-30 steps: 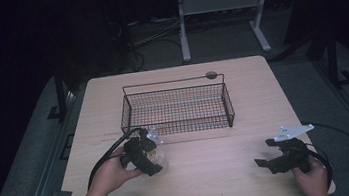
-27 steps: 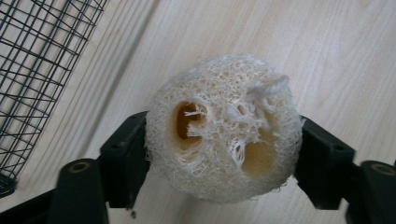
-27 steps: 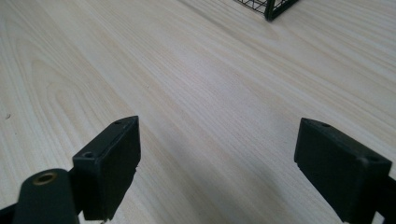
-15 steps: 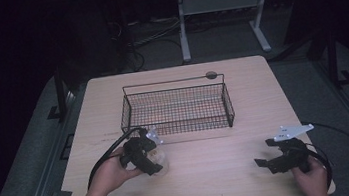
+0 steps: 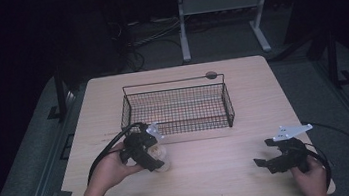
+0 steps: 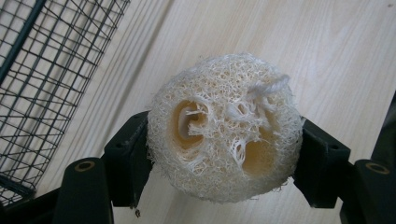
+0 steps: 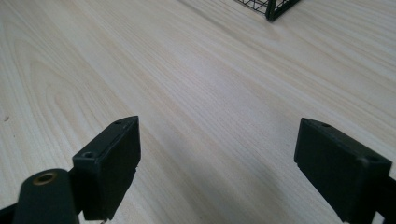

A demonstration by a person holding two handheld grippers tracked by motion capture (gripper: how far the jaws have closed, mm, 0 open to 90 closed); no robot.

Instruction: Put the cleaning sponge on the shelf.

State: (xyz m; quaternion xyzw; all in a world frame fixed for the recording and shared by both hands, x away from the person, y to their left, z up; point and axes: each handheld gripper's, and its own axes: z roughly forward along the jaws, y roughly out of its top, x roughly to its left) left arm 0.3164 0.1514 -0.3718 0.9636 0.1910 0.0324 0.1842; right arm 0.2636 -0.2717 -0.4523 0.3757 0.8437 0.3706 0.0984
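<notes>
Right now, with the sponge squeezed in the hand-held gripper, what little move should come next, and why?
Probably lift the loofah sponge a little off the table. The left hand-held gripper has both jaws pressed against its sides, so the hold looks firm, and the wire basket sits just beyond it with an open top. Raising it first should let it clear the basket's rim. The right hand-held gripper is open, holding nothing.
</notes>
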